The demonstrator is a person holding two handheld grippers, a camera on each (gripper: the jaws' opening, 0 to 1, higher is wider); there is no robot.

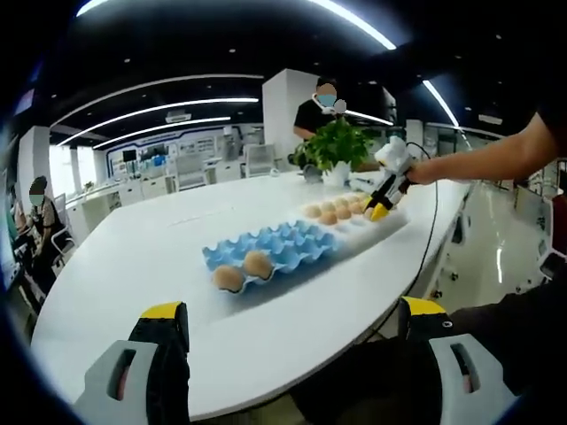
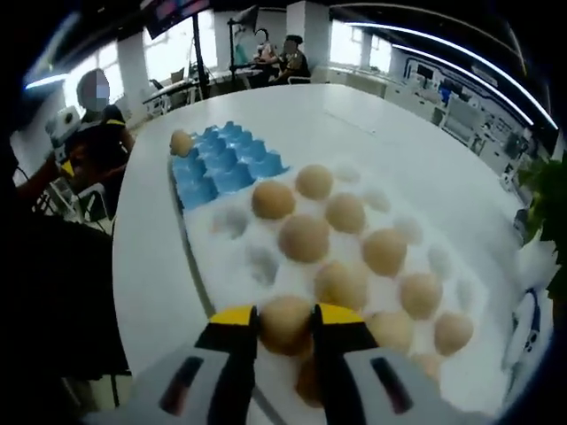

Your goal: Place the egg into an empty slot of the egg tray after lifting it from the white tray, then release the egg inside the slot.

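Egg [image 2: 285,324] sits between the yellow-tipped jaws of the right tongs [image 2: 284,329], clenched on it at the near edge of the white tray [image 2: 232,266], with no sign that it has been lifted clear; the blue egg tray [image 2: 221,164] lies straight ahead along the jaws, butted against the white tray's far end, most slots bare; so the carry likely runs forward. Left tongs [image 1: 292,329] hang released, well back over the worktop [image 1: 133,257] edge, holding nothing.
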